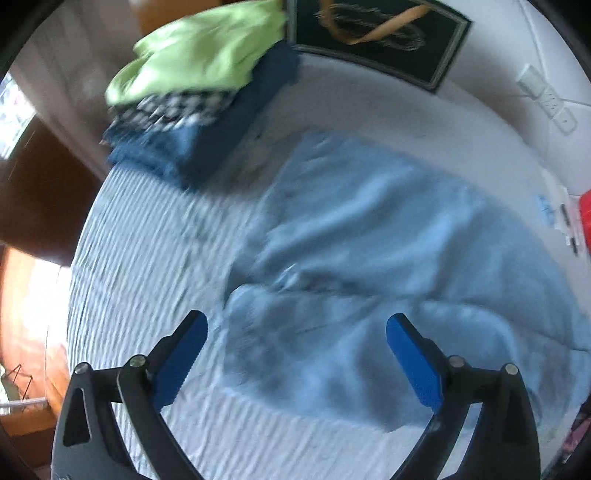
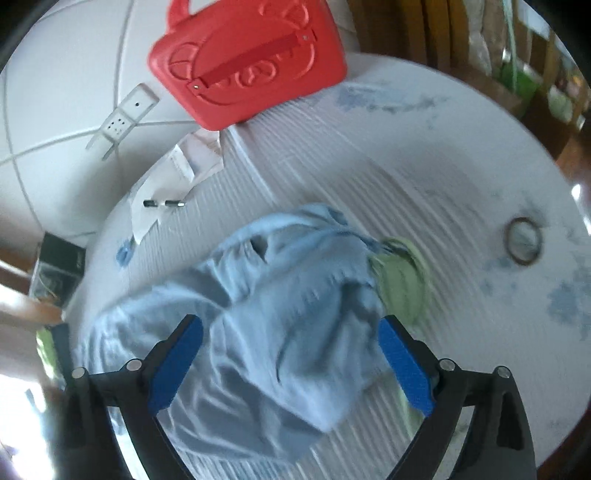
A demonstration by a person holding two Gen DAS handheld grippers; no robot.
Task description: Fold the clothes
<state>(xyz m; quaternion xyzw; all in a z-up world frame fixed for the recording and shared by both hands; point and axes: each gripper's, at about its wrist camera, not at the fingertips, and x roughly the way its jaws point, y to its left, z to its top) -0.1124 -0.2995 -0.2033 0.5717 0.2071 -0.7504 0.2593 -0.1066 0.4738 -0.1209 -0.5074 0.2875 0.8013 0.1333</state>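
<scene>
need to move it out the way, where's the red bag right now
In the right wrist view the red bag sits at the table's far left edge, beyond the crumpled light blue garment, beside the papers.

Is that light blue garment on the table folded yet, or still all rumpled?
Still rumpled: the light blue garment lies in loose, uneven wrinkles with no straight fold edges. Both grippers are open above it.

1. i'm looking at a home, a lived-in room with a round table (image 2: 424, 155) under a ribbed white cloth.
2. folded laundry is stacked at its edge: a green garment (image 1: 199, 55) over checked and dark blue ones.
3. a red handbag (image 2: 247, 62) sits on the table, a power strip (image 2: 123, 118) lies on the tiled floor (image 2: 55, 92), and a dark rug (image 1: 376, 33) lies beyond.
</scene>
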